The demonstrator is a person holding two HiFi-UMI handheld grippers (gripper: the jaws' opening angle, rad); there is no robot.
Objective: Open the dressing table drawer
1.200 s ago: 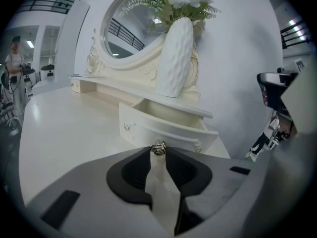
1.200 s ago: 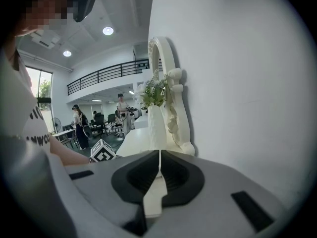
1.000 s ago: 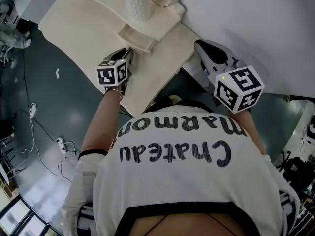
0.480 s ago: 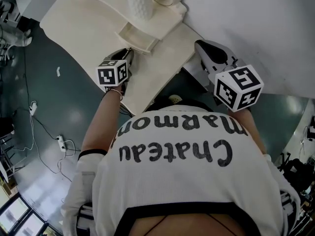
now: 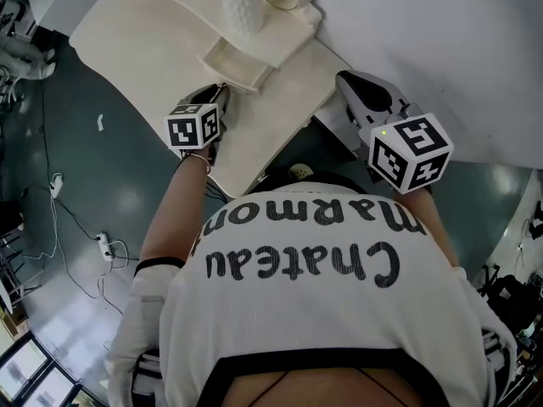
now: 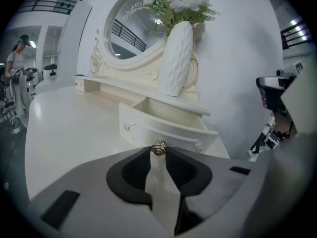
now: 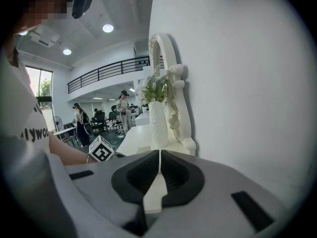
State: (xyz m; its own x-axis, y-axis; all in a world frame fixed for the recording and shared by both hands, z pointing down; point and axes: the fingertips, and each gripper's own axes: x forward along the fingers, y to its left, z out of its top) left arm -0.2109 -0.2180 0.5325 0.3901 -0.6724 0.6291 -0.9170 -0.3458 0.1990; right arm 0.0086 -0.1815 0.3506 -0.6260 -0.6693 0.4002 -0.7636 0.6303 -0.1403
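Nothing has shifted in the last second: the jaws of the left gripper (image 6: 158,153) stay clamped on the small metal knob (image 6: 158,147) of the drawer (image 6: 148,130), already pulled out over the white counter (image 6: 69,128), while the right gripper (image 7: 159,153) rests closed and empty.

White dressing table (image 5: 144,53); ribbed vase (image 5: 238,5) on raised shelf (image 5: 287,39); small drawer (image 5: 232,65) standing open.
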